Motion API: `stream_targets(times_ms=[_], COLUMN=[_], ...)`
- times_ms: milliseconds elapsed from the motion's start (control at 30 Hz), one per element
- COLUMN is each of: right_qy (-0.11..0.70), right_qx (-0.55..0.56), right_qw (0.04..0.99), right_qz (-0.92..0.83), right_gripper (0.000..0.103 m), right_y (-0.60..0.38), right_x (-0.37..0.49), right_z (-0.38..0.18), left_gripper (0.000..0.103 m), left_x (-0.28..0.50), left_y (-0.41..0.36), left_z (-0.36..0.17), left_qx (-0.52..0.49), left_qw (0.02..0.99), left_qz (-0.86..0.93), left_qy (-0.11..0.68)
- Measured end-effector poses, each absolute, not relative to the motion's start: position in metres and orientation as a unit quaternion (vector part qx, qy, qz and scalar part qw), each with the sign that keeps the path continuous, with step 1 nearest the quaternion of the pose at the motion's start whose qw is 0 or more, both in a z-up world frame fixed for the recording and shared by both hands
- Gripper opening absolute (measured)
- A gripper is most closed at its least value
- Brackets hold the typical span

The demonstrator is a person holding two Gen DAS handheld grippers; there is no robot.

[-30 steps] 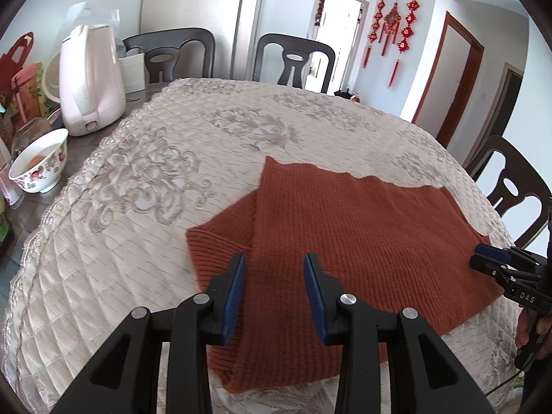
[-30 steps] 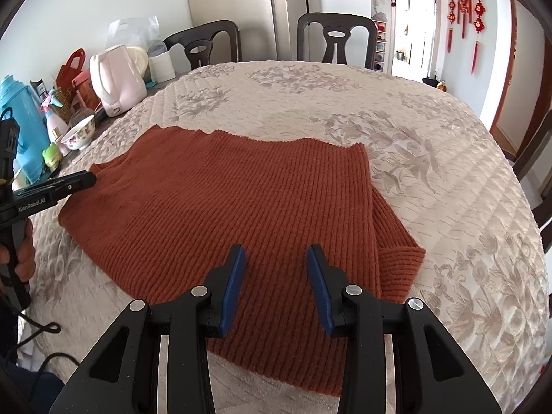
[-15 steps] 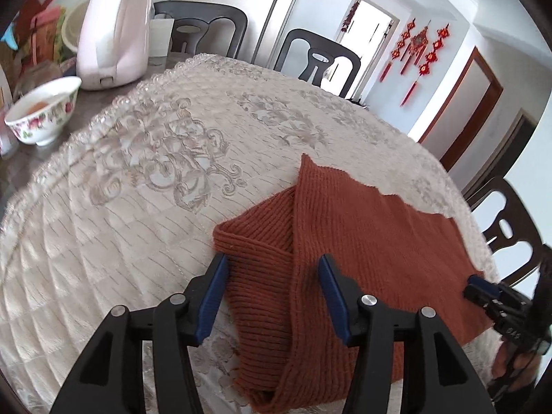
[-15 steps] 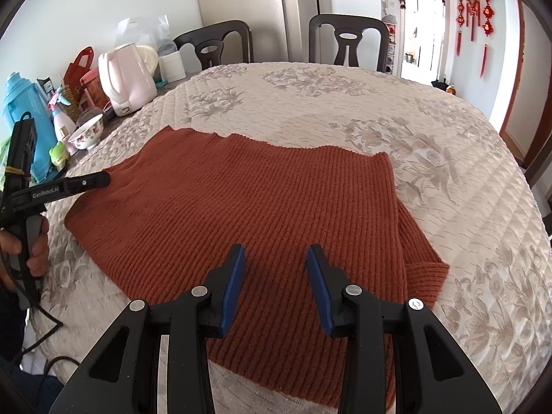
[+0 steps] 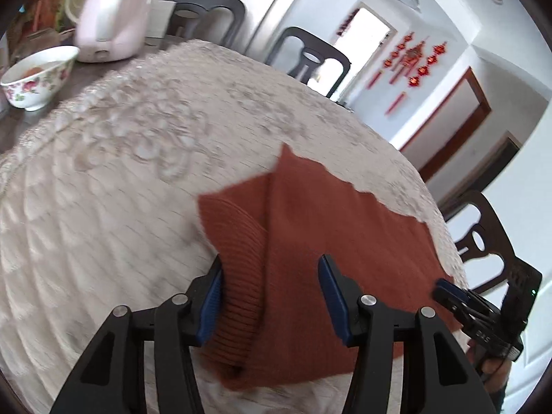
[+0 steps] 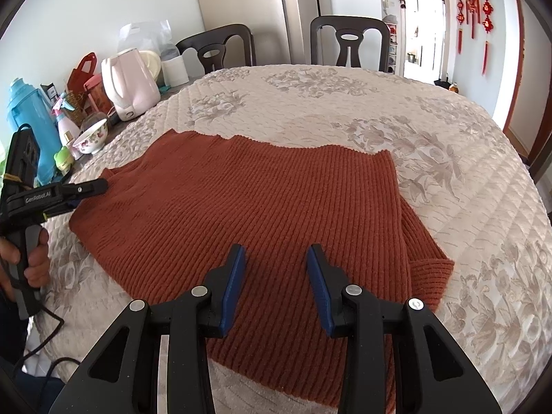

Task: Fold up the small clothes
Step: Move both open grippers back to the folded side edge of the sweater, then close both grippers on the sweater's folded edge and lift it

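Left wrist view, we list a rust-orange ribbed knit sweater flat on our quilted cream tablecloth, left gripper parted astride its folded sleeve, jaws just closing slightly, right gripper parted, empty, above the sweater.

L fingers closing; R fingers apart

L gripper rolled, fingers closing a bit — now straddling sweater sleeve.

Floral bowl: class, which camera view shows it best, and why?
The left wrist view: the floral bowl sits large at the table edge, its rose pattern plain. The right wrist view shows the same bowl small and distant, among clutter beside the pink kettle.
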State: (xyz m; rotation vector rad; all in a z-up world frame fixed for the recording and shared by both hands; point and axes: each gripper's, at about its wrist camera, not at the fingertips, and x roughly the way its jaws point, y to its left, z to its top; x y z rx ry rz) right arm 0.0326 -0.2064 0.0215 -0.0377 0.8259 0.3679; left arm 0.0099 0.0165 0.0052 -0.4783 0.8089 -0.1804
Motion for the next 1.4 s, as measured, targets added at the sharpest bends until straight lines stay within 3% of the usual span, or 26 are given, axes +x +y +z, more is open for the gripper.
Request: stream_targets(times_ms=[33,167,500,567,867,1000,1100,1400], right_qy=[0.398,0.396,0.385,0.381,0.384,0.389,0.393,0.437], right_qx=[-0.017,-0.012,0.012,0.022,0.066,0.089,0.115,0.231], right_qw=[0.900,0.900,0.907,0.908,0.907,0.901,0.892,0.813], right_qz=[0.179,0.181,0.172,0.171,0.159,0.170,0.192,0.307], right_gripper=[0.039,0.039,0.039,0.039,0.039,0.039,0.039,0.044], right_y=[-0.207,-0.210,-0.229,-0.235,-0.261,-0.265,-0.263,-0.228], right_x=[0.032,0.030,0.026,0.024,0.019,0.021,0.026,0.054], right_z=[0.021,0.022,0.029,0.032,0.036,0.035,0.035,0.021], left_gripper=[0.040,0.023,0.016,0.010,0.011,0.020,0.039,0.040], left_x=[0.010,0.011,0.020,0.027,0.060,0.046,0.032,0.030], left_y=[0.014,0.010,-0.035,-0.059,-0.144,-0.134,-0.112,-0.056], left_z=[0.005,0.009,0.071,0.080,0.022,0.037,0.053,0.033], left_qx=[-0.229,-0.219,-0.208,-0.198,-0.153,-0.161,-0.163,-0.162], left_qw=[0.888,0.892,0.900,0.895,0.839,0.842,0.860,0.890], left_qz=[-0.089,-0.081,-0.184,-0.224,-0.305,-0.319,-0.312,-0.205], left_qy=[0.389,0.388,0.336,0.330,0.425,0.404,0.370,0.373])
